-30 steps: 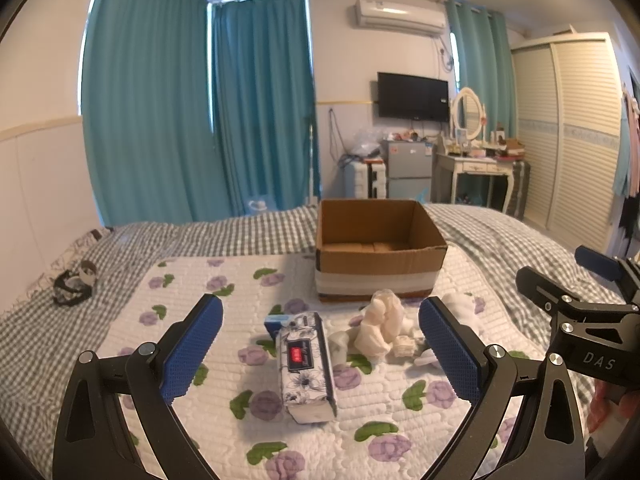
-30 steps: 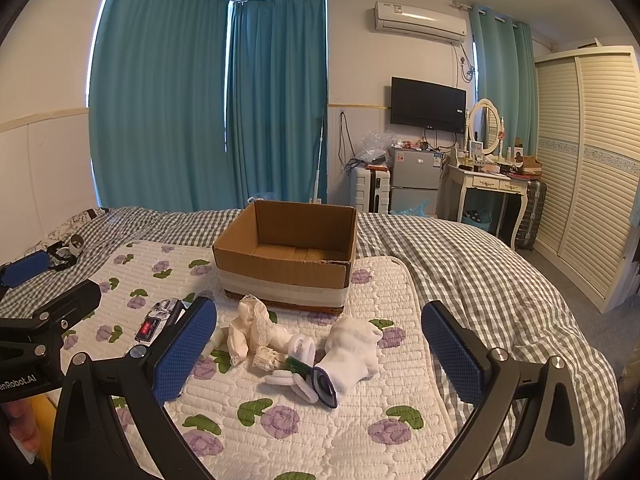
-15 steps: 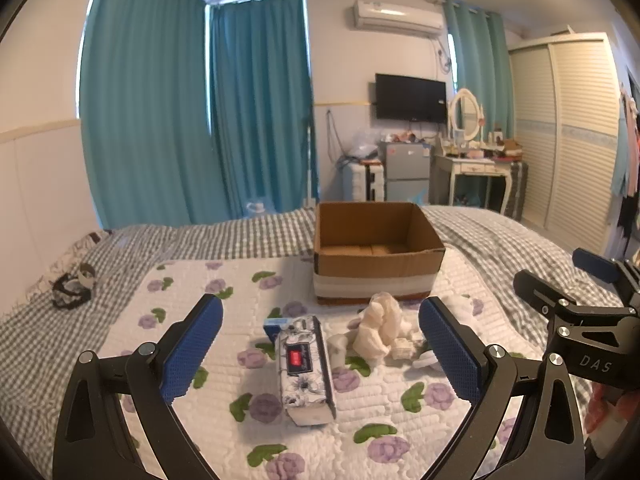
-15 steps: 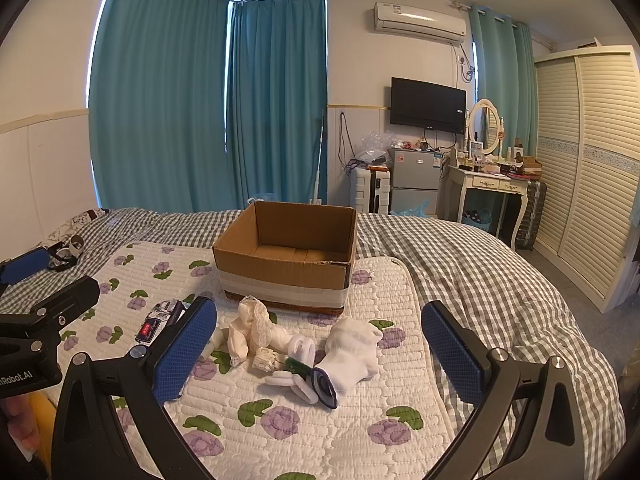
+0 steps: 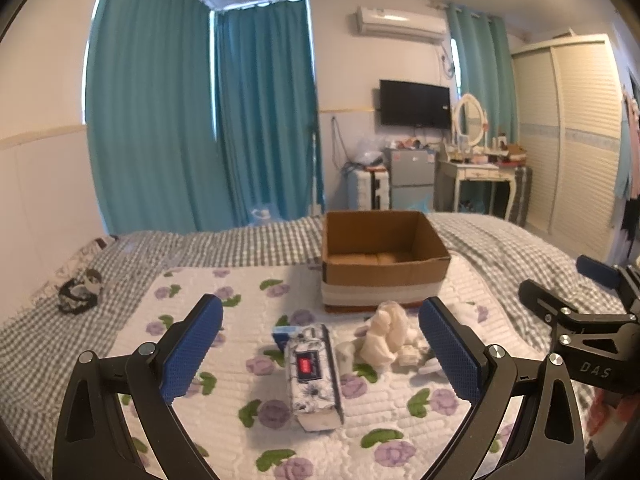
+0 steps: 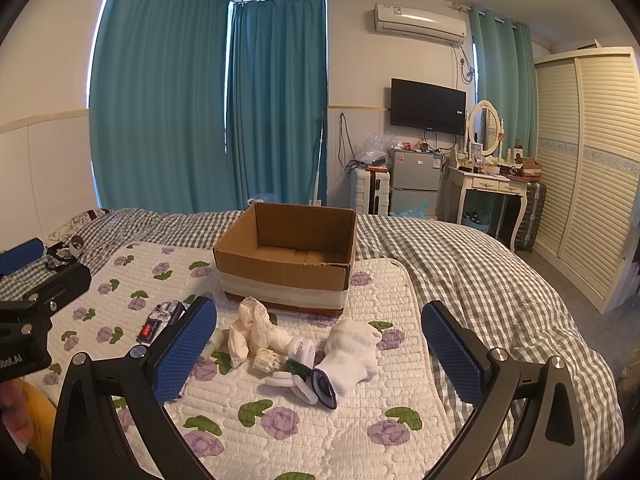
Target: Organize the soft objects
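Note:
An open cardboard box (image 5: 382,264) (image 6: 286,258) stands on the flowered quilt, and what shows of its inside is bare. In front of it lies a heap of soft things: a cream lace cloth (image 6: 248,330) (image 5: 386,334), a white sock bundle (image 6: 352,354) and small white socks (image 6: 290,384). A floral tissue pack (image 5: 314,372) (image 6: 158,318) lies left of the heap. My left gripper (image 5: 320,356) hovers open above the tissue pack. Above the socks my right gripper (image 6: 320,354) is open, holding nothing.
The quilt (image 6: 280,420) covers a checked bed (image 6: 480,272). A dark headband-like item (image 5: 78,292) lies near the left edge. Beyond the bed stand a small fridge (image 6: 414,184), a dressing table (image 6: 492,192) and a slatted wardrobe (image 6: 588,168). Teal curtains (image 5: 200,128) hang behind.
Both grippers have stayed open. The left view has drifted slightly, so the box and heap sit a little lower in it; the right view is nearly unchanged.

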